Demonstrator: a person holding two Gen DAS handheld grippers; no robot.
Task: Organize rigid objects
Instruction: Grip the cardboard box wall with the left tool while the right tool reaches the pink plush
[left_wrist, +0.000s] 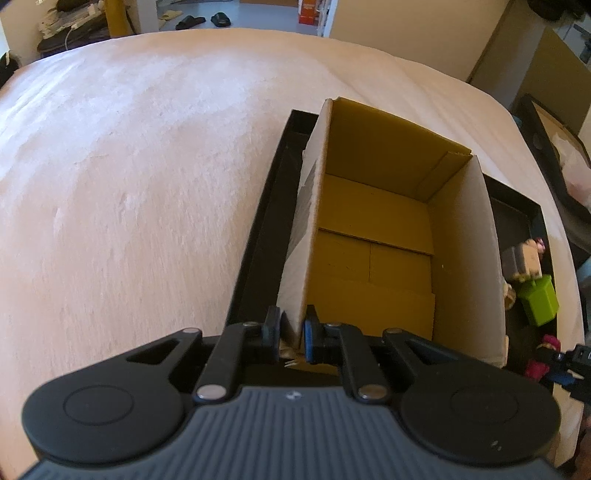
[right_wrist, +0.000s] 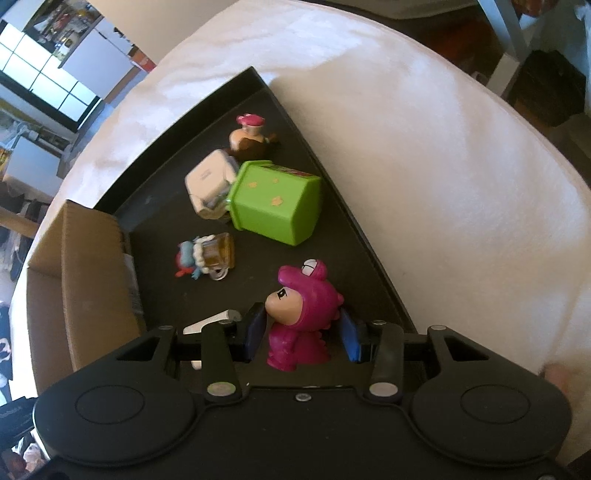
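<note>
My left gripper (left_wrist: 292, 332) is shut on the near left wall of an open, empty cardboard box (left_wrist: 373, 236) that stands in a black tray (left_wrist: 258, 236). My right gripper (right_wrist: 303, 332) is open, its blue pads either side of a pink dinosaur-suit figure (right_wrist: 301, 314) standing on the tray (right_wrist: 177, 295); I cannot tell if the pads touch it. Beyond it lie a green toy bin (right_wrist: 277, 201) on its side, a white block toy (right_wrist: 208, 184), a beer-mug figure (right_wrist: 208, 256) and a brown figure with a pink hat (right_wrist: 251, 138). The box (right_wrist: 74, 280) stands at the left.
The tray lies on a pale cloth-covered surface (left_wrist: 129, 184). A small white piece (right_wrist: 210, 319) lies on the tray by my right gripper's left finger. In the left wrist view the green bin (left_wrist: 539, 301) and other toys sit right of the box.
</note>
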